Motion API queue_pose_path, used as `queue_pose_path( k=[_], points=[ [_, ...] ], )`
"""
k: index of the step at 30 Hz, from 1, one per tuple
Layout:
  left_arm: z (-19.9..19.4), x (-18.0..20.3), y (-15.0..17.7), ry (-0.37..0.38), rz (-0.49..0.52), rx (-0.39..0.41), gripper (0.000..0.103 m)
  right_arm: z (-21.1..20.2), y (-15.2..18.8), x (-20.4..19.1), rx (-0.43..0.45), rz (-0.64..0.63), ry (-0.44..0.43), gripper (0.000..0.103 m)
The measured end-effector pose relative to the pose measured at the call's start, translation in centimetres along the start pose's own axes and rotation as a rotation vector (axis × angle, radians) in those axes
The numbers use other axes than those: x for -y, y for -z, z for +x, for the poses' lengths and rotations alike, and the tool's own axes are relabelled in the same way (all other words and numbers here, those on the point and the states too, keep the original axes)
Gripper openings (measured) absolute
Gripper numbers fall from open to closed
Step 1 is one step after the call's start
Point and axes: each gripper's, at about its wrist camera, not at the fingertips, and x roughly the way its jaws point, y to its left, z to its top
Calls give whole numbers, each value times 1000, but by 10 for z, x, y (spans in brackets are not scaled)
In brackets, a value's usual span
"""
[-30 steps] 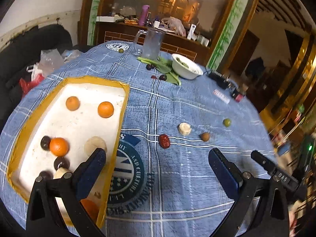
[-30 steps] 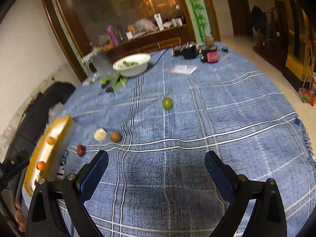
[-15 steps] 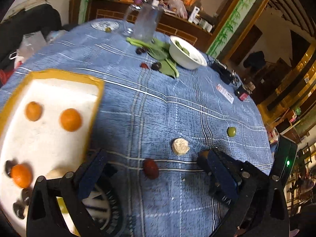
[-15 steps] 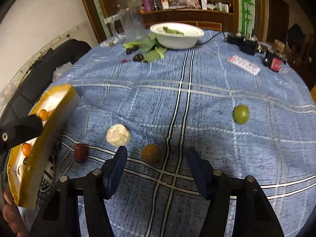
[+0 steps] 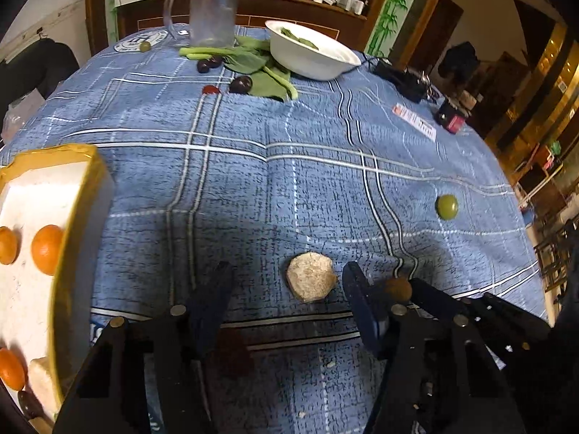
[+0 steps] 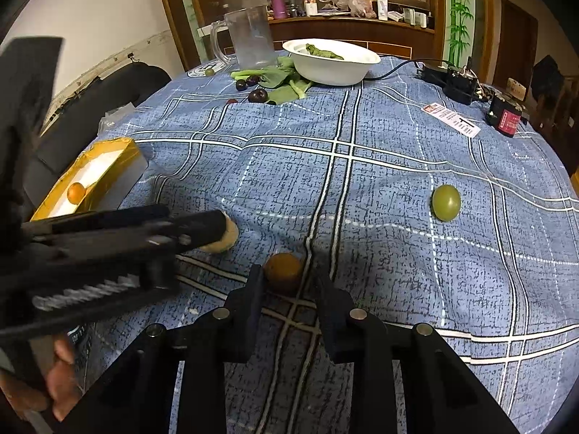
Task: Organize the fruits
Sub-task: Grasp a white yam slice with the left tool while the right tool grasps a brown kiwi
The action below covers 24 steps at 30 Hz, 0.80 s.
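My left gripper is open low over the blue cloth, with a dark red date between and below its fingers and a pale round slice just ahead. My right gripper is partly closed around a small brown fruit without clamping it; that fruit also shows in the left wrist view. A green fruit lies to the right. The yellow-rimmed white tray at the left holds oranges and dark fruits.
At the table's far side stand a white bowl of greens, a clear mug, leafy greens with dark plums, a black charger and a paper card. The left gripper crosses the right wrist view.
Both grippers have dropped lower and moved forward over the loose fruits. The right jaws have narrowed around the brown fruit. The left gripper has come over the red date.
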Motion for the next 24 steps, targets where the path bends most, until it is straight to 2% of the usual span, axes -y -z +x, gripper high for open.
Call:
queue_pose_path(
  k=[5,6,8,10,17,24],
  points=[
    [4,10,4,-46,69,44,59,-1,0,2,-8,13,-19,30],
    [5,13,6,-58,88,57,55,-1,0,1,-7,10,-17,30],
    [5,18,8,-51,115,77,34,-1,1,-1,-8,1,-9,30],
    [5,20,9,-35,136,86,28,0,1,-4,-5,-14,5,30],
    [1,12,7,9,101,116,28,0,1,-3,2,-14,7,28],
    [-22,6,4,46,61,204,28,-1,1,-8,45,-34,44,24]
  ],
)
